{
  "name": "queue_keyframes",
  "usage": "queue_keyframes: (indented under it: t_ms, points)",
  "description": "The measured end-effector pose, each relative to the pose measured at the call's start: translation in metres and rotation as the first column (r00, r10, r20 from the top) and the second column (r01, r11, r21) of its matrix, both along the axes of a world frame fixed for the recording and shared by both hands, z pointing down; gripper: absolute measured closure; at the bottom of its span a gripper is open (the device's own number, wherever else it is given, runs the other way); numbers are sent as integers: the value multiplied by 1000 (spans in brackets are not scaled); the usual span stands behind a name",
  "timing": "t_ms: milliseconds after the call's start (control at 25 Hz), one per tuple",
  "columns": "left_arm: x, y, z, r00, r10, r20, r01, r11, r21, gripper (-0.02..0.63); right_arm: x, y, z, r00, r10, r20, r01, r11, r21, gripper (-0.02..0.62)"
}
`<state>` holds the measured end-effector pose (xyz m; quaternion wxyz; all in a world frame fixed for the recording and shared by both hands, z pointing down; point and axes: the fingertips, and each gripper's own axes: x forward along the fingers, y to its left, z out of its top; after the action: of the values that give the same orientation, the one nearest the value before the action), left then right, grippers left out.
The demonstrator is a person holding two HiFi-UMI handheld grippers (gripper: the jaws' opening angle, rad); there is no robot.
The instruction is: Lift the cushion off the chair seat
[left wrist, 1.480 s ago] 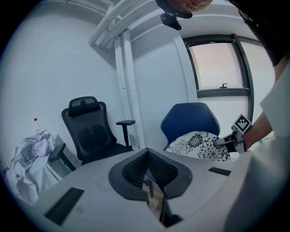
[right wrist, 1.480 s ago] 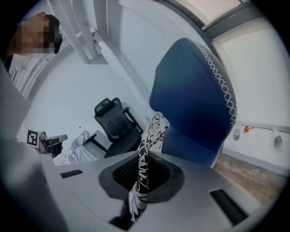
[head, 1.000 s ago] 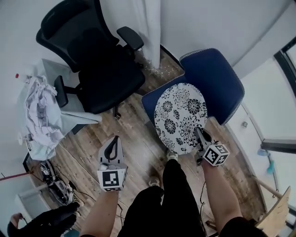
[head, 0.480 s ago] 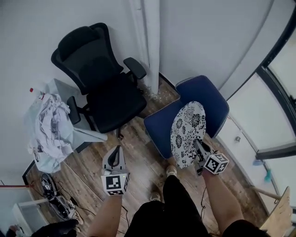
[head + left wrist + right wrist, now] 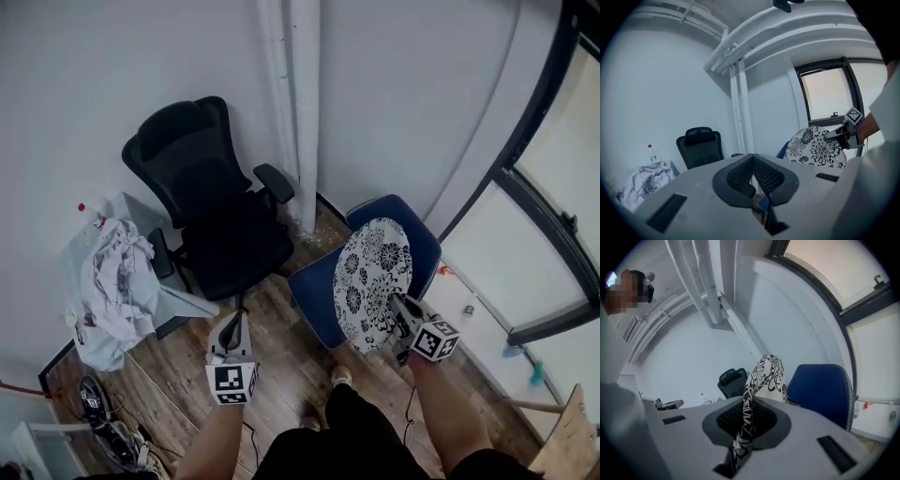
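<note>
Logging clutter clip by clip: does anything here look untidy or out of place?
A crumpled white cloth lies heaped on the grey table left of the black office chair, and pale debris litters the floor by the pipes. The cushion hangs on edge from the right gripper.

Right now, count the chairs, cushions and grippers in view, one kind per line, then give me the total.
Chairs: 2, a black office chair and a blue chair
Cushions: 1, the floral cushion
Grippers: 2, the left gripper, holding nothing, and the right gripper, its jaws closed on the floral cushion
Total: 5
</note>
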<state>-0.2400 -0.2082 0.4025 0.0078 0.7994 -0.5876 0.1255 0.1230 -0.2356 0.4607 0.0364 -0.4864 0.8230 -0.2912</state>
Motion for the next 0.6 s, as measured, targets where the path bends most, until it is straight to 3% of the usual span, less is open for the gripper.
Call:
queue_keyframes:
  t_ms: [360,600]
  points:
    - [-14,-7,-39,1000,-8,3,7,999,48,601,-7,-1,-72,999,-44,4,44,994,97,566]
    - [-2,-20,-76,1000,26,5,-26,994,109,601,-8,-7,-121,998,-68,-18,70,982,173,566]
